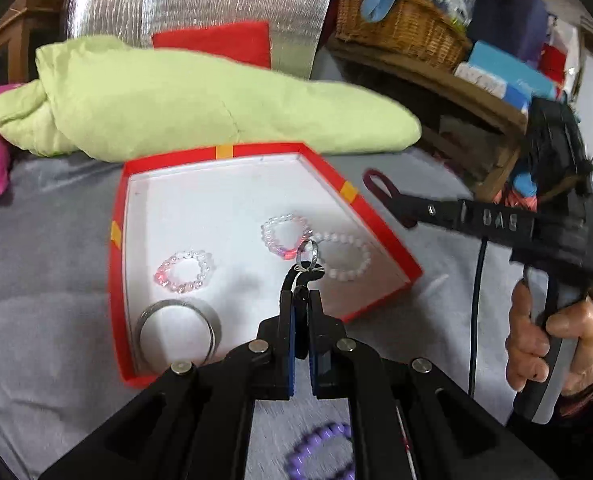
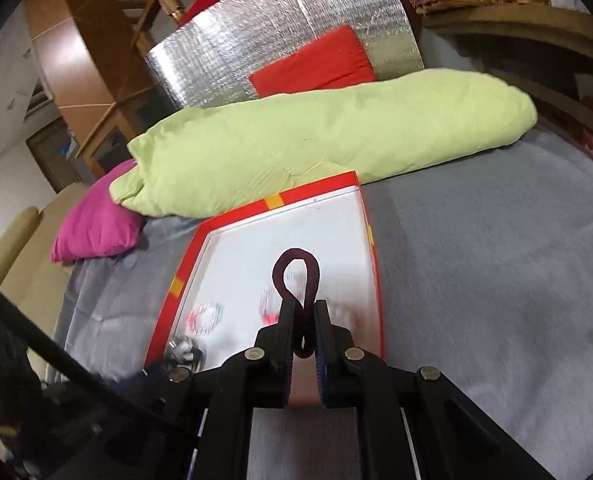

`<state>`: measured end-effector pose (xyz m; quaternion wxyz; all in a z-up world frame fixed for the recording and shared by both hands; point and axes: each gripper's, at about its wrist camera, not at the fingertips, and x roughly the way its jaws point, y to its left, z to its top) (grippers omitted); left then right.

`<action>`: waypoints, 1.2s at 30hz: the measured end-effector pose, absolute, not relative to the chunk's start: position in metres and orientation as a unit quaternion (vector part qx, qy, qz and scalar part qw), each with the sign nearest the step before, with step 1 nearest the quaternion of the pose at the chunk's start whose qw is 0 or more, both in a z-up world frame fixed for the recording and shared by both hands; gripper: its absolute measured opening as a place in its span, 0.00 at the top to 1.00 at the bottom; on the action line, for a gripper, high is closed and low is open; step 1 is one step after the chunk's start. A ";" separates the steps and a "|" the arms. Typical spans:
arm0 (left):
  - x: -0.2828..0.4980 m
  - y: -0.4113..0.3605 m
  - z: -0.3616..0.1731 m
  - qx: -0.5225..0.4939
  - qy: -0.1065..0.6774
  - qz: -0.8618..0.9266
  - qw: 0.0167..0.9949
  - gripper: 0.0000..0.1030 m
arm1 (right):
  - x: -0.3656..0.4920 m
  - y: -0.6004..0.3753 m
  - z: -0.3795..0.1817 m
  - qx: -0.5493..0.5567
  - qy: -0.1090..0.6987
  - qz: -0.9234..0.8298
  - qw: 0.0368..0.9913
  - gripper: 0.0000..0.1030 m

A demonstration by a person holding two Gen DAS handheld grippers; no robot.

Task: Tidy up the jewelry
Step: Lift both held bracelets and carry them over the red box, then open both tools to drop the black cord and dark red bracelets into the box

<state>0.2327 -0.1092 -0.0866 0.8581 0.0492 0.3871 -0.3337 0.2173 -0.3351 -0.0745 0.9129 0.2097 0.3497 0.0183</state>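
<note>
Gripping a dark loop (image 2: 295,280), apparently a hair tie, above the red tray (image 2: 320,188)

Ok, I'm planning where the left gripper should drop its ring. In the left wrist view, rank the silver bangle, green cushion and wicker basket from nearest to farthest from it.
From the left gripper:
1. Silver bangle, lower left in the red tray.
2. Green cushion, behind the tray.
3. Wicker basket, far upper right.

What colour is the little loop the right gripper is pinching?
Dark maroon. The hair tie shows best in the right wrist view, pinched in the right gripper.
</note>
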 end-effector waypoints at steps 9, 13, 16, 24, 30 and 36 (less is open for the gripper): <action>0.261 -0.118 -0.101 0.035 0.412 -0.330 0.849 0.94 | 0.275 -0.341 -0.101 0.219 0.391 0.013 0.894 0.88; 0.260 -0.123 -0.099 0.042 0.408 -0.339 0.847 0.93 | 0.284 -0.348 -0.105 0.225 0.395 0.002 0.891 0.85; 0.259 -0.127 -0.100 0.055 0.405 -0.338 0.848 0.84 | 0.286 -0.354 -0.107 0.240 0.394 0.003 0.887 0.57; 0.247 -0.121 -0.095 0.074 0.384 -0.327 0.860 0.71 | 0.263 -0.357 -0.087 0.247 0.349 0.006 0.904 0.47; 0.234 -0.102 -0.084 0.088 0.356 -0.293 0.883 0.45 | 0.235 -0.360 -0.069 0.253 0.324 0.007 0.912 0.47; 0.222 -0.083 -0.078 0.080 0.348 -0.275 0.893 0.40 | 0.205 -0.356 -0.061 0.257 0.313 0.010 0.914 0.47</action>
